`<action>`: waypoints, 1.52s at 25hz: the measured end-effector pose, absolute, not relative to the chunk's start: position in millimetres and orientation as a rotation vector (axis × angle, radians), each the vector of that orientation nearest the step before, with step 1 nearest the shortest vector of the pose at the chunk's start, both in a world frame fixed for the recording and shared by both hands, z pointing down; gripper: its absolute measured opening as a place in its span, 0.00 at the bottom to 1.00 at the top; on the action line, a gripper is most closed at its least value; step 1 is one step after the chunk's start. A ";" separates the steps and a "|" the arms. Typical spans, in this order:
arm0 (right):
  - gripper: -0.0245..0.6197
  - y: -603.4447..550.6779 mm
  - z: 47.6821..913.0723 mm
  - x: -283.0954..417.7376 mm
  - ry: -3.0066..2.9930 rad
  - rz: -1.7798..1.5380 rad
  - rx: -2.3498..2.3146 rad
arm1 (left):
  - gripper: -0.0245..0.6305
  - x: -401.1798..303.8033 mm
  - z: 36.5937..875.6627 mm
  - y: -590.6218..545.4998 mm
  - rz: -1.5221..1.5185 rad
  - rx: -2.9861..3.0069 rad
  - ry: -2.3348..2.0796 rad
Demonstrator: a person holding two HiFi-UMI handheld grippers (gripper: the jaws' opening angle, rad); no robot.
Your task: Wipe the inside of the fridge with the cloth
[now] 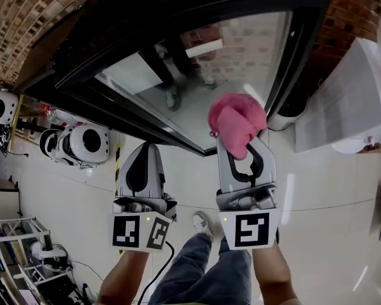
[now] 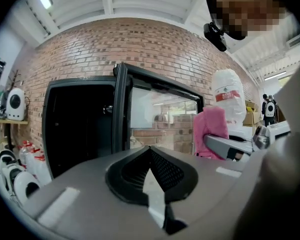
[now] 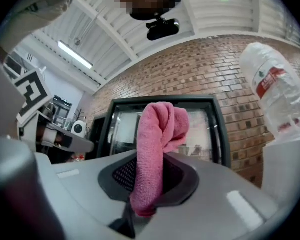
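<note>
R gripper (image 1: pixel 244 143) jaws clamped pink cloth (image 1: pixel 236 122); L gripper (image 1: pixel 144 147) jaws were closed, empty; fridge (image 1: pixel 209 2) ahead of jaws; bottle (image 3: pixel 275 91) label unreadable

Held level and side by side just short of the fridge door (image 1: pixel 241 56), the left tongs (image 1: pixel 145 146) are pressed together and empty, while the right tongs (image 1: pixel 244 142) clamp the pink cloth (image 1: pixel 236 121).

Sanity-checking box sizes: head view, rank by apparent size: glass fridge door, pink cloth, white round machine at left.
1. black-framed glass fridge door
2. tie: pink cloth and white round machine look alike; cloth is nearer.
</note>
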State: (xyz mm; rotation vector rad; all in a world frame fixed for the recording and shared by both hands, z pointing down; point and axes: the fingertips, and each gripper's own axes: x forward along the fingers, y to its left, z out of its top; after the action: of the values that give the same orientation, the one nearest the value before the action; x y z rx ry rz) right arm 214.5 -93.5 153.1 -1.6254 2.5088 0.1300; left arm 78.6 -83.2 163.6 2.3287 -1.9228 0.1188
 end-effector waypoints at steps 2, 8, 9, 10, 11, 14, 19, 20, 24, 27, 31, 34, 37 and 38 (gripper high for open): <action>0.13 -86.7 167.2 180.1 2.568 0.116 -1.586 | 0.06 66.6 169.5 -82.4 0.138 2.336 -1.912; 0.13 -82.7 215.1 90.9 2.723 0.124 -1.527 | 0.06 34.7 189.3 -77.2 0.187 2.407 -1.821; 0.13 -83.0 221.7 78.4 2.739 0.124 -1.526 | 0.06 28.4 192.1 -75.9 0.194 2.417 -1.811; 0.13 -83.2 227.8 67.2 2.752 0.123 -1.526 | 0.06 22.5 195.1 -74.7 0.200 2.424 -1.800; 0.13 -83.4 233.0 58.0 2.760 0.124 -1.528 | 0.06 17.7 198.5 -73.7 0.207 2.432 -1.784; 0.13 -86.0 243.4 45.0 2.747 0.141 -1.548 | 0.06 10.4 211.3 -74.3 0.242 2.458 -1.723; 0.13 -96.7 263.9 52.7 2.717 0.118 -1.620 | 0.06 5.7 225.0 -77.1 0.232 2.465 -1.693; 0.13 -99.7 267.4 57.9 2.711 0.115 -1.641 | 0.06 7.8 226.8 -78.4 0.221 2.461 -1.690; 0.13 -115.3 276.6 97.4 2.678 0.155 -1.721 | 0.06 33.2 230.0 -85.6 0.189 2.470 -1.657; 0.13 -128.8 285.6 140.1 2.667 0.176 -1.799 | 0.06 52.9 235.5 -86.7 0.188 2.472 -1.599; 0.13 -146.5 286.6 203.5 2.601 0.244 -1.878 | 0.06 73.9 249.0 -87.6 0.213 2.453 -1.576; 0.13 -155.0 290.9 247.9 2.548 0.212 -1.927 | 0.05 91.4 259.8 -88.8 0.256 2.432 -1.585; 0.13 -166.7 291.6 278.8 2.564 0.231 -1.949 | 0.06 107.4 257.2 -95.6 0.266 2.430 -1.634; 0.13 -170.2 292.2 286.6 2.572 0.239 -1.953 | 0.05 112.5 255.8 -97.7 0.262 2.428 -1.647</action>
State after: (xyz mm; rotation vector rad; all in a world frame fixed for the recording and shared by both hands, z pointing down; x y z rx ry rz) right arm 286.6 -170.2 292.2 -1.9530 2.5722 0.2388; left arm 112.5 -97.7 255.8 2.4280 -1.6466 0.2623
